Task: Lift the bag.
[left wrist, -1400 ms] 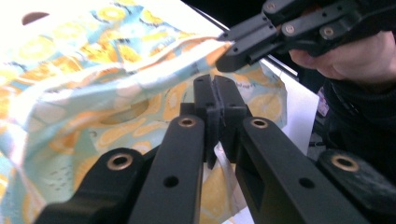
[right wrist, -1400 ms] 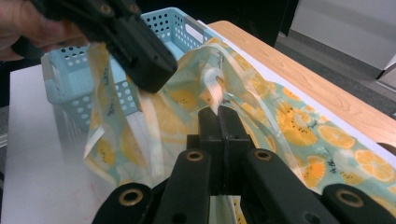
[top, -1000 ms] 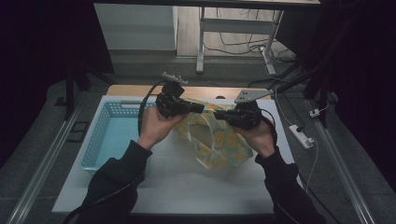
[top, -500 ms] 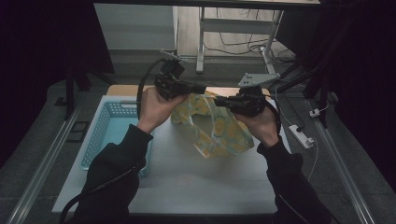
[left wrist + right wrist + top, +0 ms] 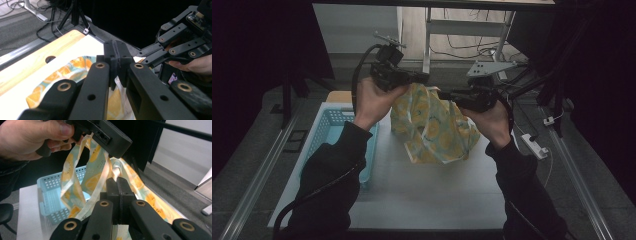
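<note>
Beside the hanging cloth bag (image 5: 434, 127), 1 blue basket (image 5: 332, 135) on white table (image 5: 427, 195)

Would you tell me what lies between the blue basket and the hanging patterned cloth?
Bare white table top, as the high view shows. The blue basket sits to the left, and the patterned cloth hangs from both claws.

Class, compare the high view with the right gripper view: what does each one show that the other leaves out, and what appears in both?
High view alone: both sleeves, the white table and the right gripper.
Right gripper view alone: its own jaws pressed shut on the fabric's edge, seen close up.
Both: the orange-print fabric, the blue basket and the left gripper.
</note>
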Demonstrator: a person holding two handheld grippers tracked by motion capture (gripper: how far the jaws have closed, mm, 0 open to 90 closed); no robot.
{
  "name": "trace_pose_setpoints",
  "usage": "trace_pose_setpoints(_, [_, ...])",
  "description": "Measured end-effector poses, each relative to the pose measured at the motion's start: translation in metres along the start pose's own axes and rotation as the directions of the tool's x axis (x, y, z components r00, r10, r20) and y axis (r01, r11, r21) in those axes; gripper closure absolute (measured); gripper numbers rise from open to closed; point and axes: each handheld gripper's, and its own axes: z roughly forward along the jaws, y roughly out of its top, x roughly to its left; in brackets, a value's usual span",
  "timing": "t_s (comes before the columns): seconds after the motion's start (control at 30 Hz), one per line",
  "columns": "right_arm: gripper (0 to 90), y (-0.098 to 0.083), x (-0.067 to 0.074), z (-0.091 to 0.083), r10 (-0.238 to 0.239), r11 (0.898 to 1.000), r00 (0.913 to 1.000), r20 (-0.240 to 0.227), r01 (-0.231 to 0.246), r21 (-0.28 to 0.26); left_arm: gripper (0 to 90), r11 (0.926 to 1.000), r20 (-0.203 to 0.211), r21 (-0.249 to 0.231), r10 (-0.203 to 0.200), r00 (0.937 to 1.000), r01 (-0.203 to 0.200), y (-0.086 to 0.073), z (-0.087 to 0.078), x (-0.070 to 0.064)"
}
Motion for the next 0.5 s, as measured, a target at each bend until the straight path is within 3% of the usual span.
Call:
trace_pose_setpoints(0.3, [90.0, 0.022, 0.0, -0.008, -0.022, 1.0, 0.9993, 0.029, 0.022, -0.011, 89.6, 0.999, -0.016, -0.035, 0.026, 0.9995, -0.027, 0.018, -0.007, -0.008])
trace_pose_setpoints(0.5, [90.0, 0.021, -0.002, -0.007, -0.002, 1.0, 0.9996, 0.027, 0.002, -0.011, 89.4, 0.9987, -0.032, -0.045, 0.024, 0.9992, -0.026, 0.013, 0.0, -0.002])
